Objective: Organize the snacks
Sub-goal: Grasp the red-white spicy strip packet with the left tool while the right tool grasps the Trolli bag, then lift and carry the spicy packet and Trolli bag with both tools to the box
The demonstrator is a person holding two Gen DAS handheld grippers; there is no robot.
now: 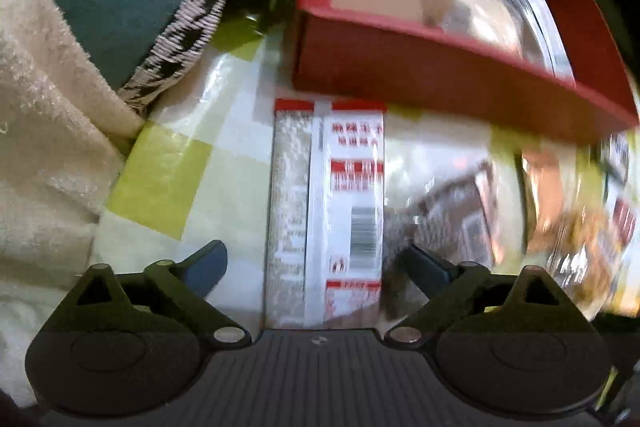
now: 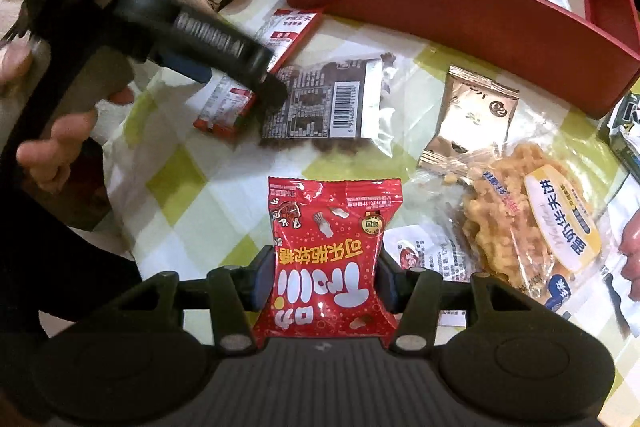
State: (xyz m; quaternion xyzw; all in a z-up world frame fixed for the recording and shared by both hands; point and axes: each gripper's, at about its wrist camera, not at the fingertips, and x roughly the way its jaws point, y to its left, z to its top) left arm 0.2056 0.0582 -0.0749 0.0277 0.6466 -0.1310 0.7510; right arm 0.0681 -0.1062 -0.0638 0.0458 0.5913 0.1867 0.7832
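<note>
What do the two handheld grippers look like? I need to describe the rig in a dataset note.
Both the left gripper and the right gripper are matte black, with a ribbed grey centre plate, round side housings, silver pivot pins and triangular linkage cut-outs. The fingers carry dark blue pads. The bare hand shows a black sleeve.

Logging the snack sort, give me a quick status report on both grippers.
Right gripper shut on red candy bag. Left gripper open, straddling red-and-white packet. Red box ahead, nothing blocking.

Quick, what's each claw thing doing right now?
Left gripper: open, straddling a red-and-white snack packet, not gripping.
Right gripper: closed on a red candy bag.
</note>
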